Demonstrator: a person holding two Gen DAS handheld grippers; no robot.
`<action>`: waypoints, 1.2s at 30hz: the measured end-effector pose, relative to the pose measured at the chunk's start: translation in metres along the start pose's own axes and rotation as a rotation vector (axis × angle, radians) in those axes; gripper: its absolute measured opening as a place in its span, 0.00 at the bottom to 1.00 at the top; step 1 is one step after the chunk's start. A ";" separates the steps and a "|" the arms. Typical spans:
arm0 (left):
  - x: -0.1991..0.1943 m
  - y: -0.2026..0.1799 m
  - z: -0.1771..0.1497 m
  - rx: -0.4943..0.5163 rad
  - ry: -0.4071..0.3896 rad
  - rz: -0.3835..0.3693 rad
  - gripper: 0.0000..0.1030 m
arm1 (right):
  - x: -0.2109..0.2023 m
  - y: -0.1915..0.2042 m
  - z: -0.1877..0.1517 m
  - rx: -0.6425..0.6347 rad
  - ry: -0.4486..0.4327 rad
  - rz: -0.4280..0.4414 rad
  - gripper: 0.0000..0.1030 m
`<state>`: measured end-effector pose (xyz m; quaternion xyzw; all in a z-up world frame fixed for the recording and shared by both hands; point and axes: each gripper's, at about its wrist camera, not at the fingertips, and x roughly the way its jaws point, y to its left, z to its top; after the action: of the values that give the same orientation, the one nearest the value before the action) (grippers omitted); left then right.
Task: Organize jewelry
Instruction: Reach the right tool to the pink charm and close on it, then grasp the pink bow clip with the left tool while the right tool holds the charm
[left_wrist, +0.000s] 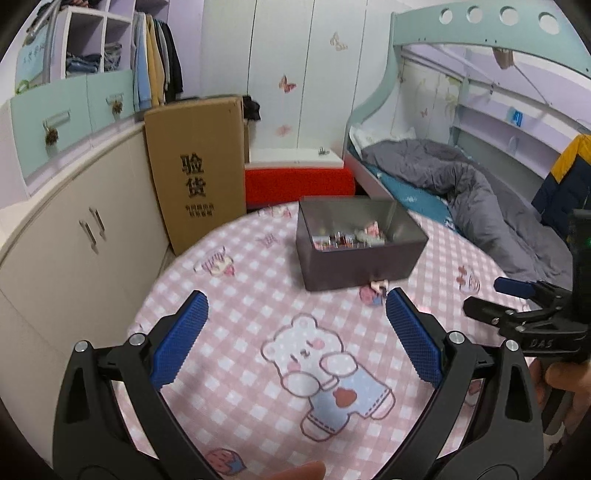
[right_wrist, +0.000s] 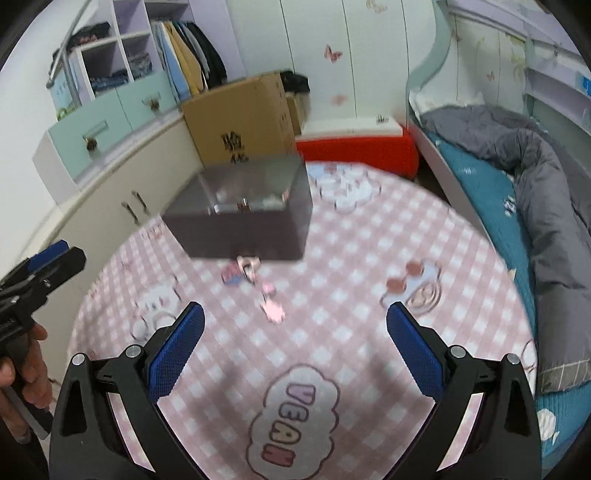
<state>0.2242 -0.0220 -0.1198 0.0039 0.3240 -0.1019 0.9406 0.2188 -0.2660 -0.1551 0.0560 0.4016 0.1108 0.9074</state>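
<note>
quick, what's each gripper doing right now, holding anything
Left gripper: open, holding nothing, above the tablecloth.
Right gripper: open, holding nothing, short of the small pink pieces.

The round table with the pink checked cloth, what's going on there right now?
A person holds a gripper in each hand over the table. The left gripper and the right gripper are both open and hold nothing. A dark open box already has some small pieces in it. A few pink items lie loose on the cloth just in front of it.
</note>
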 end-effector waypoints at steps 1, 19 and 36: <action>0.004 -0.001 -0.004 0.002 0.015 0.000 0.92 | 0.005 0.000 -0.004 -0.006 0.015 0.000 0.92; 0.052 -0.027 -0.004 -0.013 0.120 -0.045 0.92 | 0.056 0.029 -0.009 -0.201 0.097 0.038 0.14; 0.140 -0.085 -0.001 0.050 0.247 0.009 0.62 | 0.042 -0.008 -0.010 -0.082 0.072 0.061 0.14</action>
<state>0.3149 -0.1317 -0.2010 0.0414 0.4346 -0.1044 0.8936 0.2399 -0.2633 -0.1935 0.0270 0.4274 0.1565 0.8900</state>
